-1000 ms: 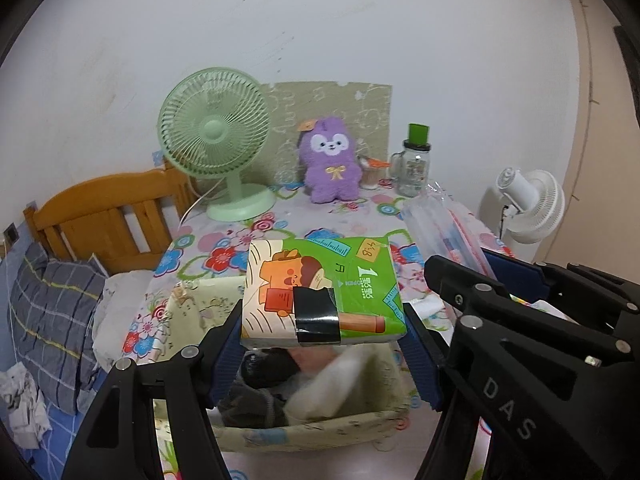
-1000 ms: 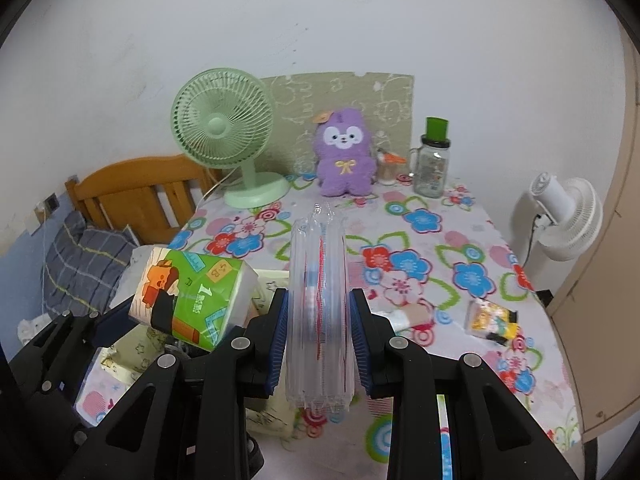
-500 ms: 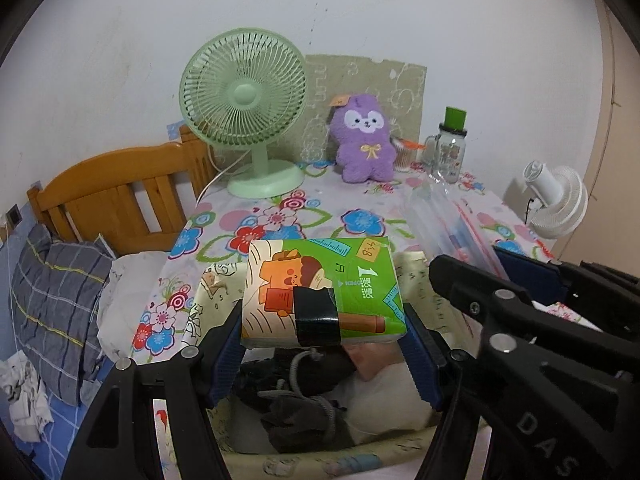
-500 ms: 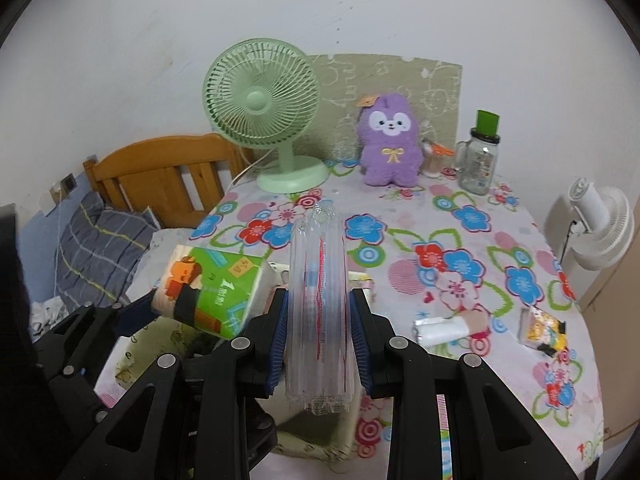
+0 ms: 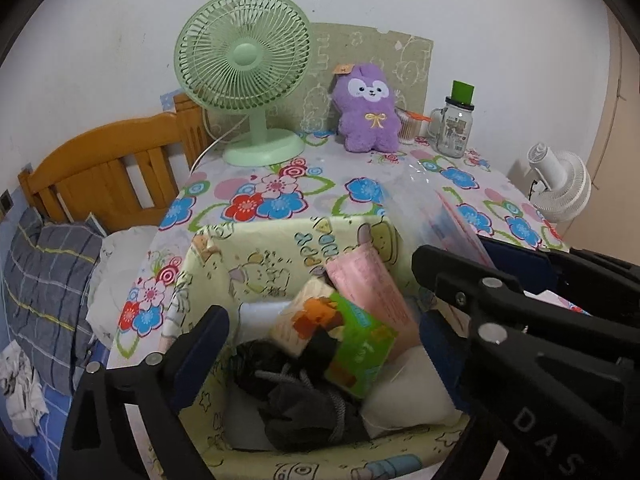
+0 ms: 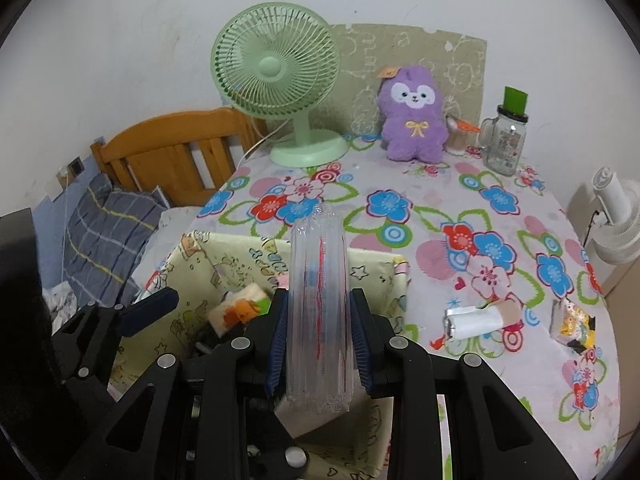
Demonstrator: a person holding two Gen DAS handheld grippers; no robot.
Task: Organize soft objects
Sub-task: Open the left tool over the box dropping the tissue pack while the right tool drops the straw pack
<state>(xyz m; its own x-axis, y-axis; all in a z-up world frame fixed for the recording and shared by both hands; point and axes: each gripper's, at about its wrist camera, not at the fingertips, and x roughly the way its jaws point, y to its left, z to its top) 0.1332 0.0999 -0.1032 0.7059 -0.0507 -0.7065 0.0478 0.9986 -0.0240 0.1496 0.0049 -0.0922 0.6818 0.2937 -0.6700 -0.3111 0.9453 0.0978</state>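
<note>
This is a lived-in bedroom at home. Ahead of the fingers, a desk (image 6: 500, 216) with a flowered cover stands against a plain white wall, carrying a green fan (image 6: 280, 76), a purple plush toy (image 6: 414, 120) and a glass mug jar (image 6: 506, 140). Left of the fingers, a wooden bed headboard (image 5: 108, 164) rises beside a checked pillow (image 5: 44, 280). Right of the fingers, a small white fan (image 6: 616, 216) sits past the desk edge. A cartoon-print fabric bin (image 5: 280, 252) of soft things sits just beyond the fingers.
</note>
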